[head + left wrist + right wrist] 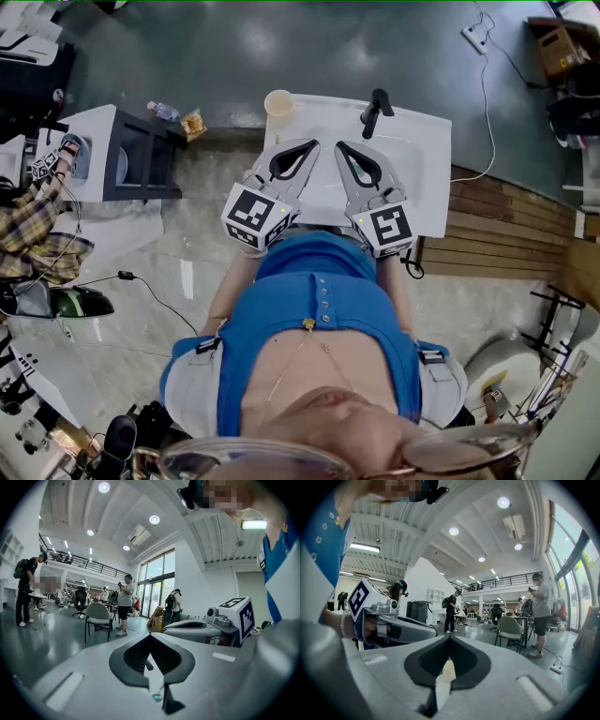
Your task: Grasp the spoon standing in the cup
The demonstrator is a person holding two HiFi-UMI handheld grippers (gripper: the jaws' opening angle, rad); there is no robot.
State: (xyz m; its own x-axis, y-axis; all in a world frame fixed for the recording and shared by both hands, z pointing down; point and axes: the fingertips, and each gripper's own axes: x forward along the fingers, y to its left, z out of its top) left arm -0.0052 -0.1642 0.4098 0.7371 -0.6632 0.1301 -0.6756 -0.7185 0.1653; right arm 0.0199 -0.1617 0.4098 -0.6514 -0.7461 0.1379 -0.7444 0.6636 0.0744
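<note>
A pale cup [278, 102] stands at the far left corner of the white table [427, 178]. No spoon can be made out in it from the head view. My left gripper [314, 142] and right gripper [339, 144] are held side by side over the table's near half, both shut and empty, tips pointing to the far edge. In the right gripper view the cup [448, 670] shows through the gap behind the shut jaws of the right gripper [450, 637]. The left gripper [150, 635] has its jaw tips together, with only table behind them.
A black upright object [375, 111] stands at the table's far edge, right of the cup. A dark shelf unit [141, 155] with a bottle [161, 111] and a snack packet [193, 123] stands to the left. Wooden boards [497, 225] lie right. People and a chair [98, 616] stand in the hall.
</note>
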